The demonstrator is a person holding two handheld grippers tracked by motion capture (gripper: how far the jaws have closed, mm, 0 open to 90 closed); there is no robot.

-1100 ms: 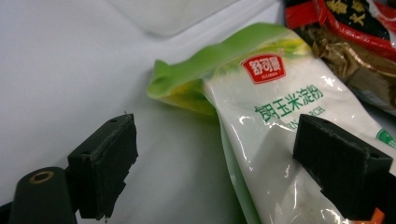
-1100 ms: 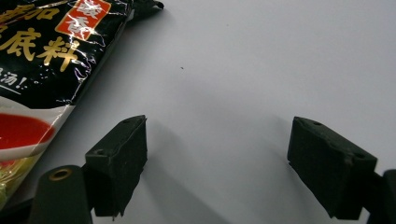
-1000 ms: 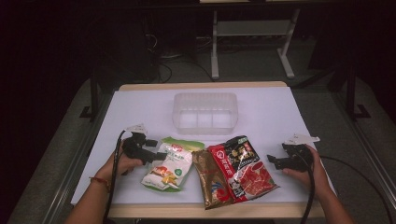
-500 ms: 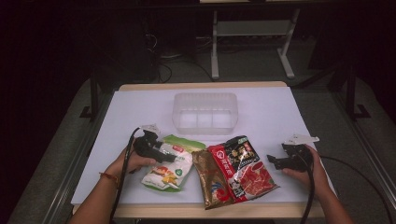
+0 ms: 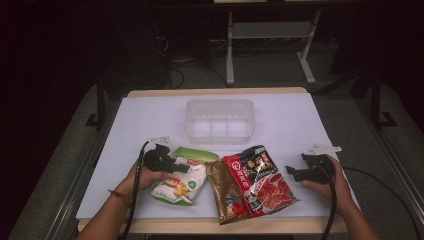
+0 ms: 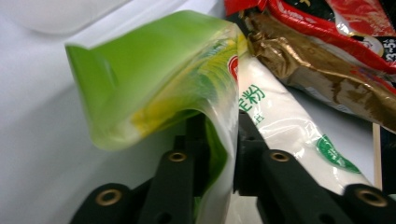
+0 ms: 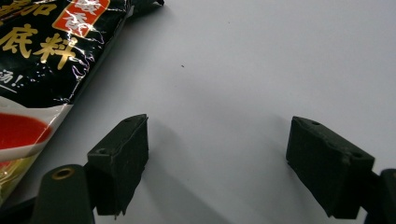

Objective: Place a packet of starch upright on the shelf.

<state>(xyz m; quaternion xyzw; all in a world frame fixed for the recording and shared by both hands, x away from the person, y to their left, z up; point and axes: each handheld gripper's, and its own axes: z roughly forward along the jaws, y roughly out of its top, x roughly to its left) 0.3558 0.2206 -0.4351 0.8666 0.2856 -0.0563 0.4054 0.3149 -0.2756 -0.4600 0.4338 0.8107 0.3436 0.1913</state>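
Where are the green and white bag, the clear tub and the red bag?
green and white bag (image 5: 181,181): high view, its white front.
clear tub (image 5: 220,106): high view, far rim.
red bag (image 5: 265,186): high view, its red middle.

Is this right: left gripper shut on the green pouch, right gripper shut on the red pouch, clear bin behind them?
Not quite. The right gripper is open and grips nothing: the right gripper view shows its jaws wide apart over bare table, the red pouch off to one side. The rest holds: the left gripper is shut on the green pouch, and the clear bin sits behind.
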